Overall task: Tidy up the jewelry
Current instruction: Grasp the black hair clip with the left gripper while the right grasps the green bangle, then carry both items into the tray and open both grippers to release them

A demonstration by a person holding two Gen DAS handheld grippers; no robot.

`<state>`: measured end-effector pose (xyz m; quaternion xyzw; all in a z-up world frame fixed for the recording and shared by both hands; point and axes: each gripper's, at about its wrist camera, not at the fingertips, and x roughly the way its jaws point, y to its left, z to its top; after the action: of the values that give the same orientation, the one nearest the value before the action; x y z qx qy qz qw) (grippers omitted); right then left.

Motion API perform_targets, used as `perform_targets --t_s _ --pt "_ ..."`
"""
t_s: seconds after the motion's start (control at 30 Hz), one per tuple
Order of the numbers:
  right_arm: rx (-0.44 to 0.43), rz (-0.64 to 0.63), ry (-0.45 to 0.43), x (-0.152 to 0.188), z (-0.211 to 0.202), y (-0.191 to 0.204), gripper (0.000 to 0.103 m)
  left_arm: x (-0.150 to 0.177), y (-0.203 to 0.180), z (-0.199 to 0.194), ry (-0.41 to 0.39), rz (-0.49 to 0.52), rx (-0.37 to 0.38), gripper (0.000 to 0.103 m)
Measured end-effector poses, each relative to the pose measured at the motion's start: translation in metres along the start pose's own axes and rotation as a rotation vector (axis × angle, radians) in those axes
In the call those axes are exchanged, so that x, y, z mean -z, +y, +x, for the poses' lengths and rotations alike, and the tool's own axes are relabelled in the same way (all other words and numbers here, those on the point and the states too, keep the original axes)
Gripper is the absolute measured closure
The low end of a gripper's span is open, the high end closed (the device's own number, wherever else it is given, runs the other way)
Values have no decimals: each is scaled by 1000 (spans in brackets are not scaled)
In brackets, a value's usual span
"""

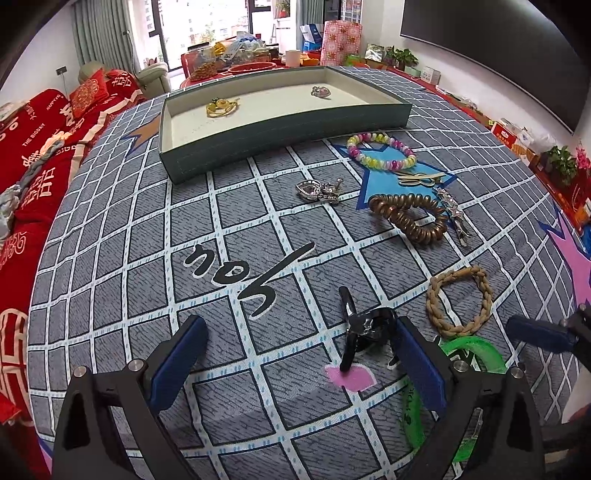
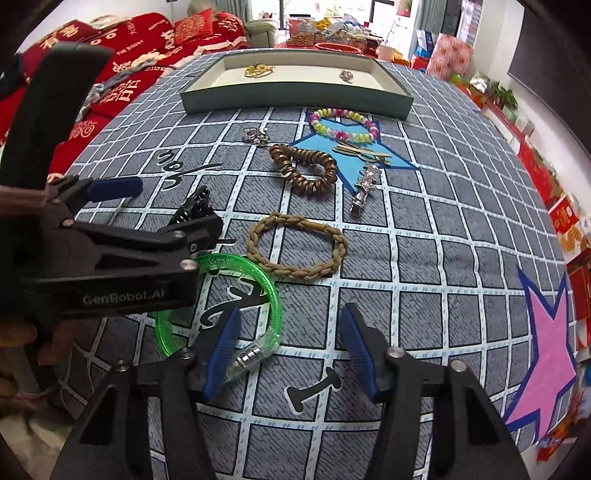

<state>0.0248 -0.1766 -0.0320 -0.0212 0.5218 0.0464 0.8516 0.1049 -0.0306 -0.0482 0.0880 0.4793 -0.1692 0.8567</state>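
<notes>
A home living room is shown. A sofa [image 1: 33, 155] draped in red covers with gold lettering is seen along one side, and a large dark screen [image 1: 498, 48] is mounted on the opposite wall. Grey-green curtains [image 1: 103, 33] are hung beside a balcony door. Potted plants [image 1: 402, 57], gift boxes [image 1: 340, 38] and snacks are crowded behind the cloth-covered desk [image 1: 258, 258].

Black left claw [image 1: 299, 365], blue pads, silver screws, GenRobot.AI lettering

"GenRobot.AI" is printed on the black left gripper [image 2: 110, 206]; "THE BIGDAY" on the red sofa cover [image 1: 31, 138]; "you" on the grey checked tablecloth [image 1: 236, 271].
</notes>
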Motion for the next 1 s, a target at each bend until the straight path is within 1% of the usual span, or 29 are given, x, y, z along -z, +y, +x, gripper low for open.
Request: perform_targets --t_s 0.03,0.07,0.1,0.17,0.2,0.23,0.27,0.33,0.37,0.4,0.47,0.73,1.0 --pt "0 -4 -1 0 -1 1 52 0 0 -1 -8 -1 0 4" --pt "-1 -7 -3 0 -1 1 58 -1 0 -3 -12 3 1 9" --pt "-2 -8 -5 0 -2 1 63 -1 -2 -4 -13 10 7 12" --pt "-5 -9 -7 1 -3 1 69 0 -5 -8 -23 37 23 29" --pt "-8 -11 -7 1 -3 1 72 0 -6 -9 -26 46 30 33" --pt "-10 -12 -7 1 -3 1 74 0 -8 -10 -26 51 34 40" --pt "-12 -12 -8 1 -3 1 78 1 -10 -12 -30 60 45 53" --pt "-17 -9 -10 2 -3 1 86 0 -12 -12 -32 66 55 64" --pt "-17 -6 -11 2 -3 2 91 0 -13 -13 -34 68 59 64" --pt "-15 0 -13 2 -4 1 92 0 -13 -13 -35 68 61 64" --pt "-26 11 -16 3 -4 0 92 0 -11 -14 -38 60 73 66" --pt "-98 95 -46 -2 -14 -22 93 -1 3 -22 -42 0 107 66" --pt "-135 163 -110 -19 -30 -45 93 -15 12 -39 -88 -36 116 66"
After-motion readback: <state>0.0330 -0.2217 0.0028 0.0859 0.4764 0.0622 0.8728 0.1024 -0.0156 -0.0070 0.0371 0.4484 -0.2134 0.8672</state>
